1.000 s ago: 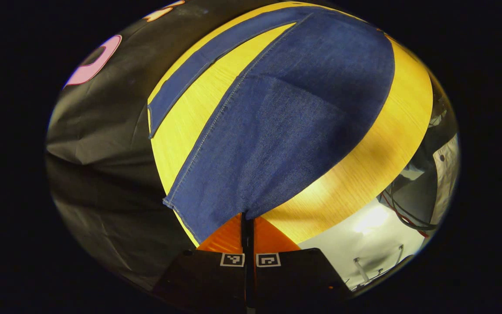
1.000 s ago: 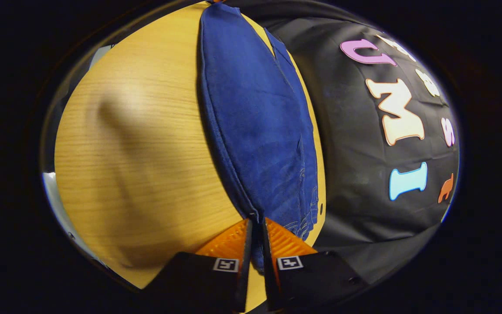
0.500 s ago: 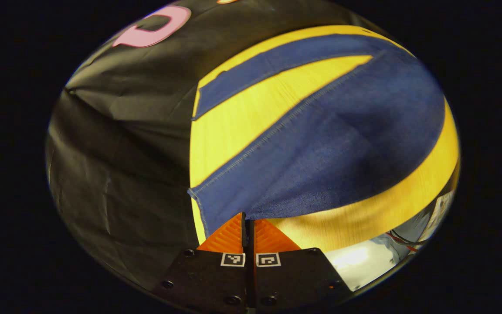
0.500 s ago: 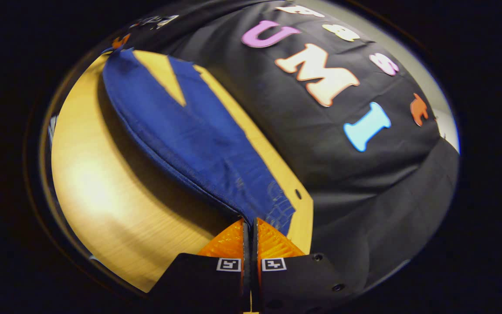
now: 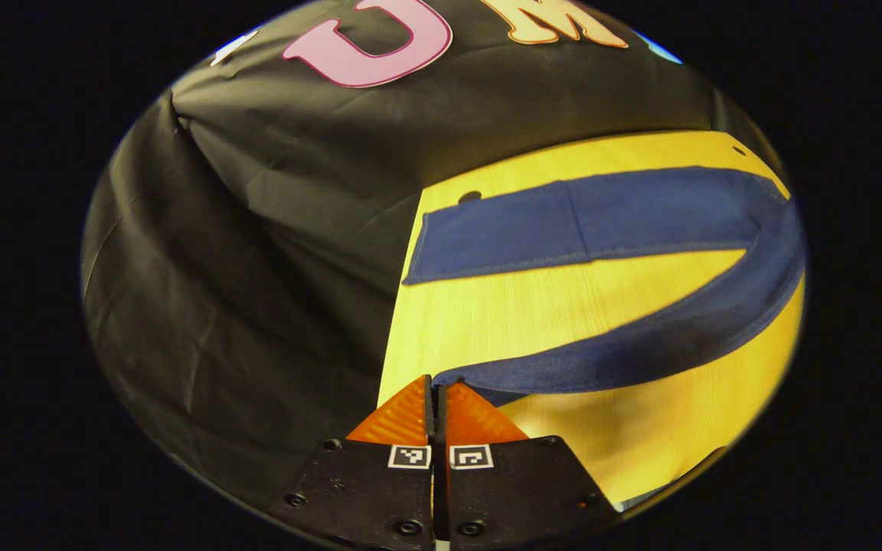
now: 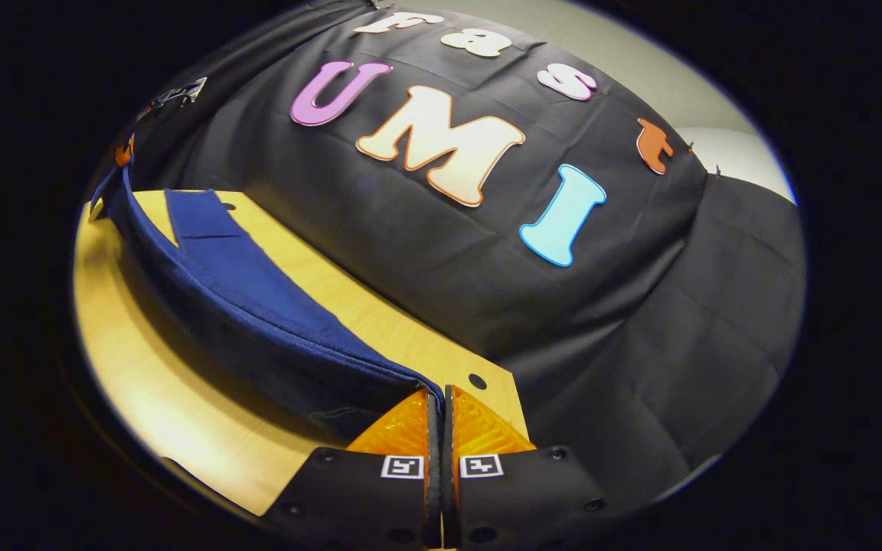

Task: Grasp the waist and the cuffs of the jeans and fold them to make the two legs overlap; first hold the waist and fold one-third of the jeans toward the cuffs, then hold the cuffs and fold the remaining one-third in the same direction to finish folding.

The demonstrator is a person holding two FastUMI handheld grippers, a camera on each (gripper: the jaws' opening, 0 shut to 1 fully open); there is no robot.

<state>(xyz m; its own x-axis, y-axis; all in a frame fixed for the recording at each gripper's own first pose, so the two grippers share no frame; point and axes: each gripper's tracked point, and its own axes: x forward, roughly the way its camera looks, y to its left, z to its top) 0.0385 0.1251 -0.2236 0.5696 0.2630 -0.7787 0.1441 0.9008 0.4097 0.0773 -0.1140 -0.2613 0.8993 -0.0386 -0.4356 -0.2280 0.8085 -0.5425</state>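
Observation:
Blue jeans (image 5: 625,360) are spread over a wooden table (image 5: 563,302). One leg (image 5: 602,222) lies flat along the far edge by the cloth wall. The near leg is lifted off the wood and arcs edge-on from my left gripper (image 5: 435,389), which is shut on its cuff end. In the right gripper view the same jeans (image 6: 249,306) stretch away to the left. My right gripper (image 6: 436,398) is shut on their waist end, held above the table (image 6: 142,383). The other gripper (image 6: 124,151) shows tiny at the far end.
The black cloth wall (image 6: 487,252) rises just behind the table's far edge and drapes around both ends. Small round holes (image 6: 477,380) mark the tabletop's corners. Bare wood (image 5: 640,436) lies in front of the jeans.
Both grippers have swung from looking down on the jeans to looking level along them. The held leg and waist have risen off the wood and now hang edge-on toward the flat far leg.

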